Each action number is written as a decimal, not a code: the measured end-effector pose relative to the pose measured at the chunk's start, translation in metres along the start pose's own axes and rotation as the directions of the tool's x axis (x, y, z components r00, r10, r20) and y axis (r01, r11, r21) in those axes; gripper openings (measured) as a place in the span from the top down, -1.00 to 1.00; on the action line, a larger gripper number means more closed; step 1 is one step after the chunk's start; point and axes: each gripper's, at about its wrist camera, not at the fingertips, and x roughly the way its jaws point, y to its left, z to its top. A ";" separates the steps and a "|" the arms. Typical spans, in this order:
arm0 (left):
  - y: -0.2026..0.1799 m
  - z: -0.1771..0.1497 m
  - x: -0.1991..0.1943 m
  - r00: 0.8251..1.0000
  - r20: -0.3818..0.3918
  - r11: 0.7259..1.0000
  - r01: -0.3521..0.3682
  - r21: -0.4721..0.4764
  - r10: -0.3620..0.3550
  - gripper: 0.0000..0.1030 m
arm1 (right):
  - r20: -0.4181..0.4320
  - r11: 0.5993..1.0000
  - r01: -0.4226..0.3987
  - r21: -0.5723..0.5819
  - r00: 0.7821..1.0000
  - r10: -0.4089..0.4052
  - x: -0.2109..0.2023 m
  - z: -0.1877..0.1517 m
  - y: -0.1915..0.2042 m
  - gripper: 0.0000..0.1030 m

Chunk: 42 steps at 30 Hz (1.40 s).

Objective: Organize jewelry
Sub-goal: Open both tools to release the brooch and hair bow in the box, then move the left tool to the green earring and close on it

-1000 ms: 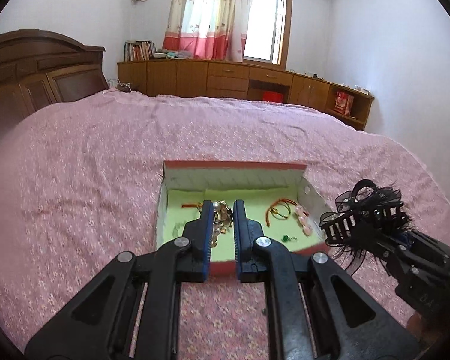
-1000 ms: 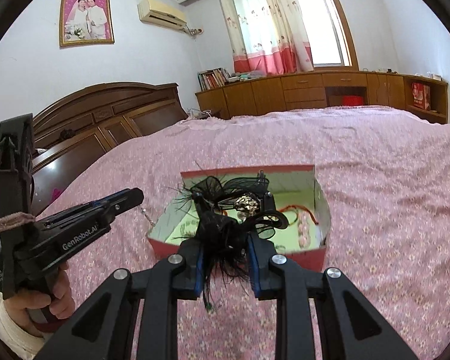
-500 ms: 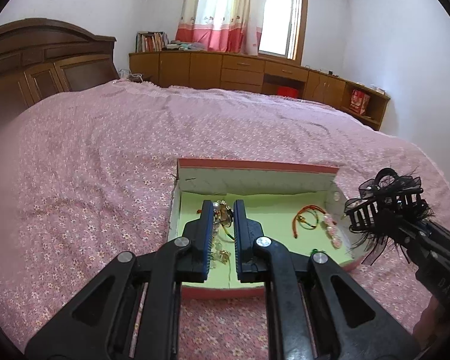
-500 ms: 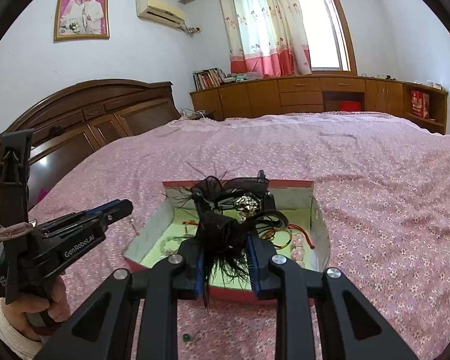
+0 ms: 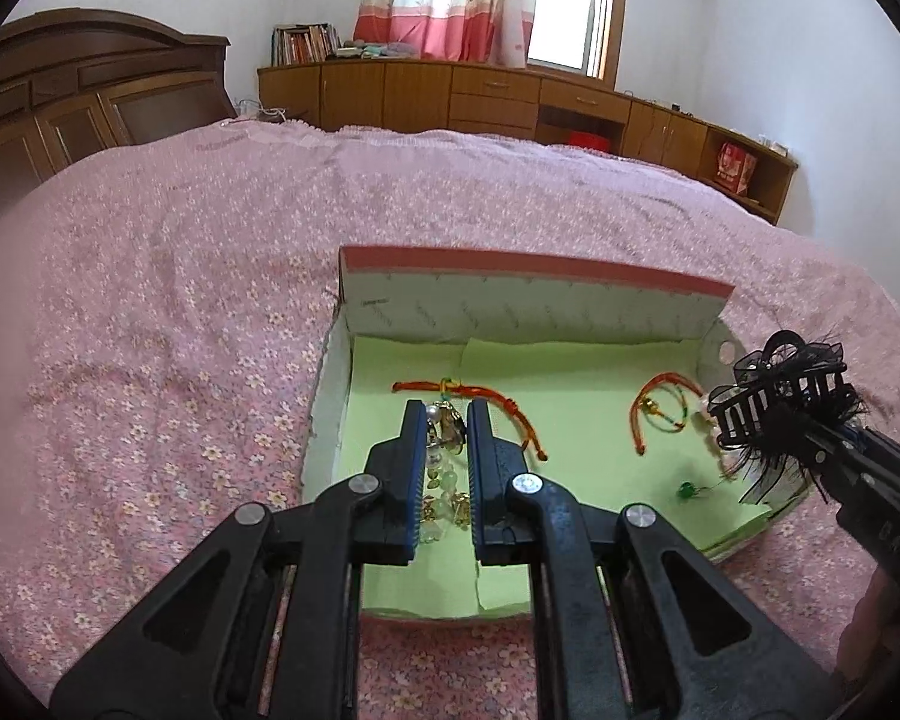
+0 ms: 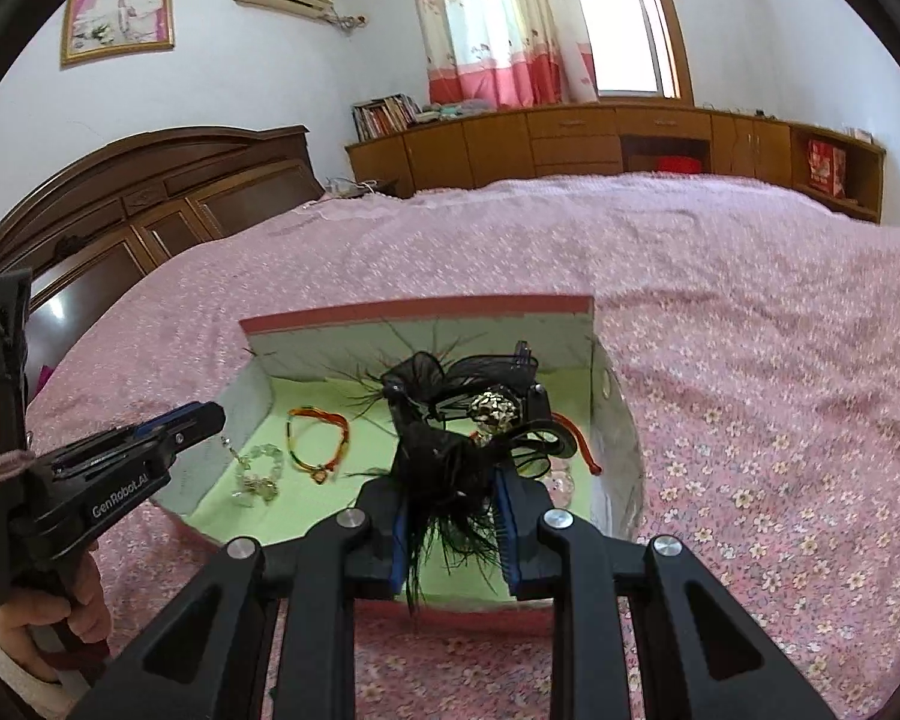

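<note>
One pink-quilted bed [image 5: 150, 300] carries the red box [image 5: 528, 267] with green lining, my right gripper [image 6: 450, 516] clamped on the black feathered hair claw [image 6: 450, 420] above its right side, my left gripper [image 5: 441, 456] pinching a beaded charm bracelet [image 5: 444, 480] over its floor.

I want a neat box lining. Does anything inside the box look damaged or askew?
Yes. The green paper lining in the box is torn at its near edge and layered unevenly at the right corner.

Black hair clip [image 6: 450, 456] hides the pale beads behind it.
</note>
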 end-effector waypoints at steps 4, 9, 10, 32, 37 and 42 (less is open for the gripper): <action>0.002 -0.004 0.012 0.999 -0.041 1.000 -0.014 -0.001 0.014 0.91 | -0.035 1.000 0.022 0.004 0.999 -0.022 0.011 -0.002 -0.004 0.51; -0.001 -0.008 0.025 0.997 -0.082 1.000 -0.003 0.010 0.004 0.91 | -0.069 0.999 0.032 0.010 0.997 -0.032 0.021 -0.005 -0.010 0.51; -0.001 -0.009 0.027 0.996 -0.091 1.000 -0.004 0.013 0.005 0.91 | -0.077 0.999 0.034 0.013 0.996 -0.033 0.022 -0.005 -0.011 0.51; -0.019 -0.021 -0.022 0.992 -0.101 0.997 0.073 0.021 -0.070 0.46 | -0.008 0.999 0.001 0.045 1.000 -0.001 -0.037 -0.001 -0.011 0.17; -0.021 -0.021 -0.031 0.988 -0.107 0.994 0.111 0.014 -0.109 0.45 | -0.007 0.999 0.006 0.046 1.000 -0.005 -0.052 -0.006 -0.009 0.16; -0.029 -0.028 -0.042 0.983 -0.119 0.989 0.145 0.013 -0.143 0.44 | -0.009 0.999 0.008 0.053 1.000 -0.007 -0.064 -0.015 -0.009 0.16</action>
